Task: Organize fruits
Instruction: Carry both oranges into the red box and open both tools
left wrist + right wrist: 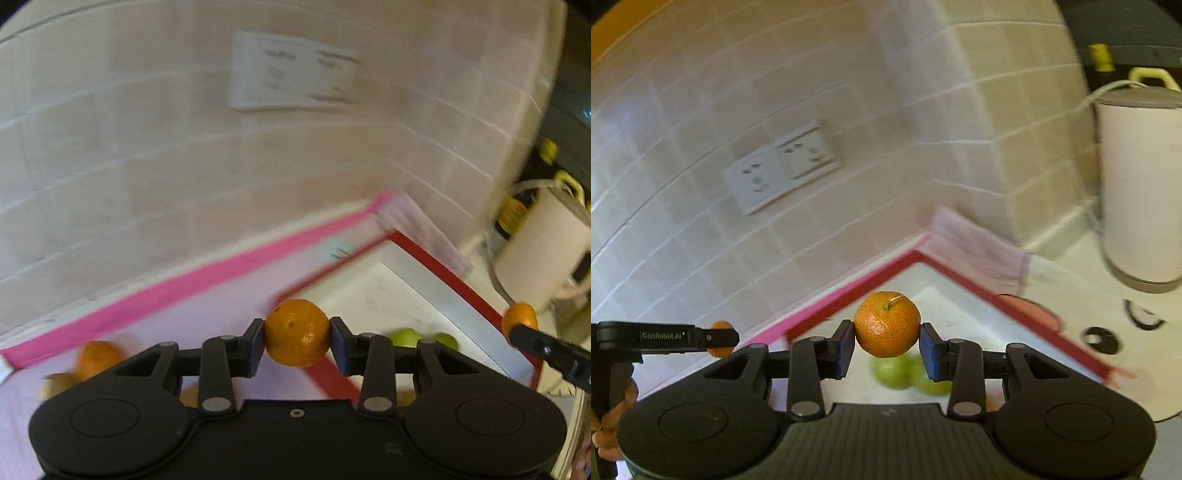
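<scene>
My left gripper (297, 338) is shut on an orange mandarin (297, 332), held above the edge between a pink-rimmed tray (207, 273) and a red-rimmed tray (454, 280). My right gripper (886, 338) is shut on another mandarin (887, 325) with a short stem, held above the red-rimmed tray (997, 295). Two green fruits (905, 373) lie in the red tray below it; they also show in the left wrist view (406, 336). Another mandarin (98, 356) and a brownish fruit (57, 384) lie in the pink tray. The right gripper's mandarin shows at the right edge of the left wrist view (520, 316).
A tiled wall with a double socket (783, 166) stands close behind the trays. A white electric kettle (1141, 184) stands at the right on a white mat with a cartoon face (1104, 339). A pink cloth (979, 251) lies by the red tray's far corner.
</scene>
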The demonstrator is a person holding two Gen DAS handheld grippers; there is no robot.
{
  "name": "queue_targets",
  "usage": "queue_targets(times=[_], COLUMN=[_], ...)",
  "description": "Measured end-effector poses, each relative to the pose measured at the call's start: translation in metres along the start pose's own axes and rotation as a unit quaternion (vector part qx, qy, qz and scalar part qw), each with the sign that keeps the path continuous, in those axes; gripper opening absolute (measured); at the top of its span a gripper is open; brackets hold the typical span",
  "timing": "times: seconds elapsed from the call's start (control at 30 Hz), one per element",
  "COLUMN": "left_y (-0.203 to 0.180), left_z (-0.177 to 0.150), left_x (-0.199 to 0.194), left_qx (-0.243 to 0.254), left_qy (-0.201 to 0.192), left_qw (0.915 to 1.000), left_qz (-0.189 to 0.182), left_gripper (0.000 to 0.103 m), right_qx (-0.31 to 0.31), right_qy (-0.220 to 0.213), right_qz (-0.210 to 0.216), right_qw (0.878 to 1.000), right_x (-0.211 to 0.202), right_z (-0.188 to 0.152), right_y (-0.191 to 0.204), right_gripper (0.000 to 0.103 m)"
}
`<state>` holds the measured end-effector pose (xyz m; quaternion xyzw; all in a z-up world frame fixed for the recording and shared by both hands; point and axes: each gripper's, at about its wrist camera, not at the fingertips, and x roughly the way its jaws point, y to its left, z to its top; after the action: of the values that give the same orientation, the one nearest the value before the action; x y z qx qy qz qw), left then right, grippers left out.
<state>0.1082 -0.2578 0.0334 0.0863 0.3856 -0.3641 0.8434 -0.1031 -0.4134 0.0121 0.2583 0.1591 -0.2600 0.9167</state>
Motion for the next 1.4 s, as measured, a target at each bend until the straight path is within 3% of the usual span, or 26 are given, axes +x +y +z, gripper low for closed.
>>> queue_targets(times=[0.2, 0.47, 0.87, 1.0, 1.4], left_y=[-0.051, -0.081, -0.105, -0.111, -0.100], left_z=[-0.002, -0.014, -0.021, -0.021, -0.011], left_x=[0.046, 0.089, 0.102, 0.102, 0.079], left_qx=[0.048, 0.079, 0.121, 0.130, 0.125], left_qy=[0.052, 0.119, 0.133, 0.131, 0.105], left_qw=[0.9972, 0.9879, 0.9798, 0.9786, 0.9834], left_qz=[-0.026, -0.061, -0.088, -0.090, -0.079], left_gripper=[0.045, 0.045, 0.048, 0.075, 0.077], right_qx=[0.025, 0.062, 0.077, 0.082, 0.117], right_qy=[0.025, 0.079, 0.117, 0.118, 0.084], right_qz=[-0.023, -0.036, -0.043, -0.040, -0.043], right_qw=[0.999, 0.994, 0.989, 0.989, 0.989], right_x=[0.014, 0.042, 0.064, 0.065, 0.042], right_z=[0.005, 0.000, -0.005, -0.004, 0.008], right_y=[-0.036, -0.060, -0.067, -0.068, -0.074], right_gripper=[0.040, 0.040, 0.040, 0.043, 0.050])
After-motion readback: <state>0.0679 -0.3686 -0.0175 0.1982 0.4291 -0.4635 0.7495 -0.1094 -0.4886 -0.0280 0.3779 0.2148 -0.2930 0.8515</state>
